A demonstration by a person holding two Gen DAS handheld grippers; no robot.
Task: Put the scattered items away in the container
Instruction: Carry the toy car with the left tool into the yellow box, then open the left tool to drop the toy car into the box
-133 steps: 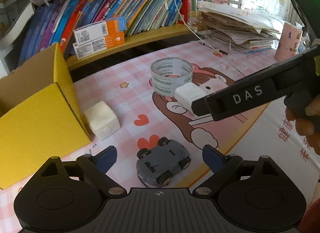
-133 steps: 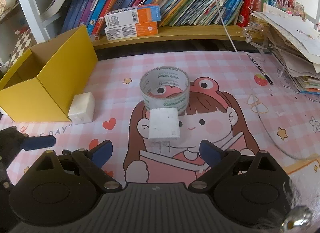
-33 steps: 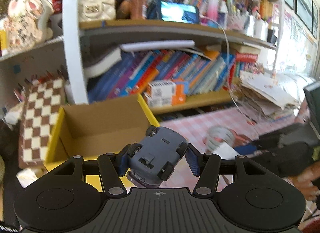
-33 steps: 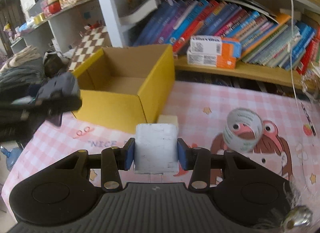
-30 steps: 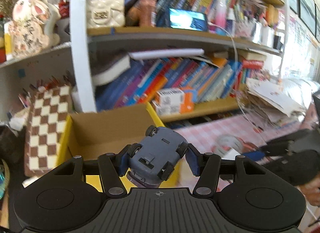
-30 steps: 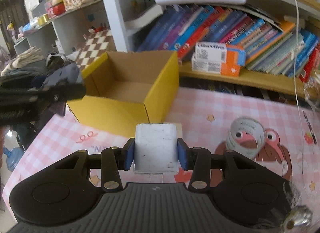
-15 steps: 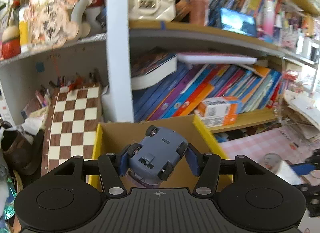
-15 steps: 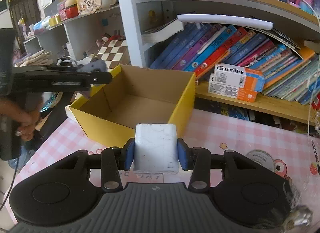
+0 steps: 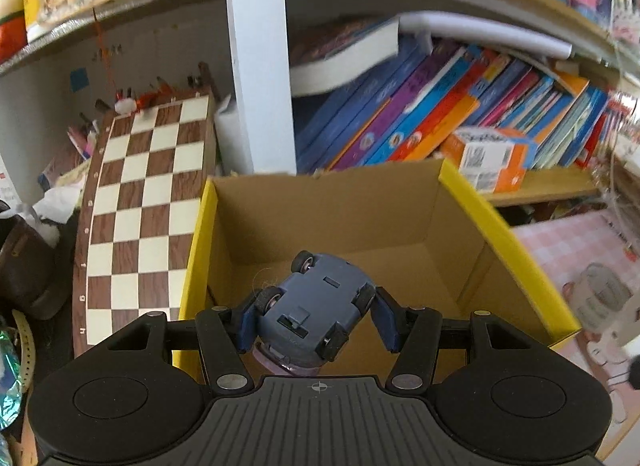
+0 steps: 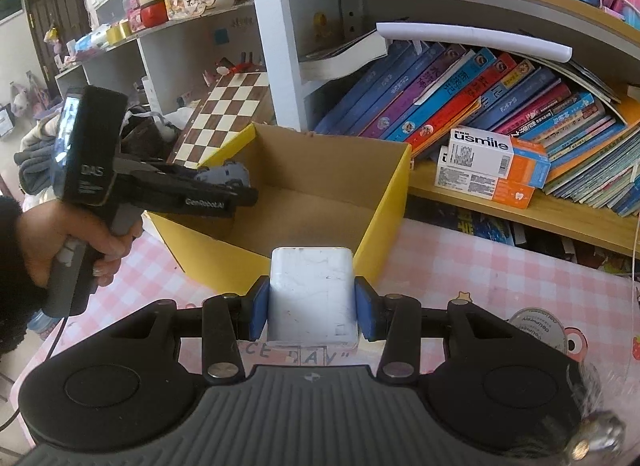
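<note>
My left gripper (image 9: 314, 320) is shut on a grey-blue toy car (image 9: 312, 308), held underside up over the open yellow cardboard box (image 9: 496, 225). The right wrist view shows that same gripper (image 10: 236, 195), in a person's hand, reaching over the box's (image 10: 384, 221) left wall with the car (image 10: 222, 175). My right gripper (image 10: 312, 312) is shut on a white charger block (image 10: 312, 298), in front of the box's near corner above the pink mat. A roll of clear tape (image 9: 604, 296) stands on the mat (image 9: 568, 250) right of the box; its edge shows as tape (image 10: 536, 326).
A chessboard (image 9: 140, 217) leans left of the box. Behind the box a shelf post (image 9: 260, 57) rises, with slanted books (image 10: 460, 93) and orange-and-white cartons (image 10: 492, 169) on the low shelf. Dark clothes and clutter (image 10: 36, 153) lie at the far left.
The left gripper has carried the car leftward and down until it hangs over the box. The right gripper has drifted closer to the box with the charger block still in it.
</note>
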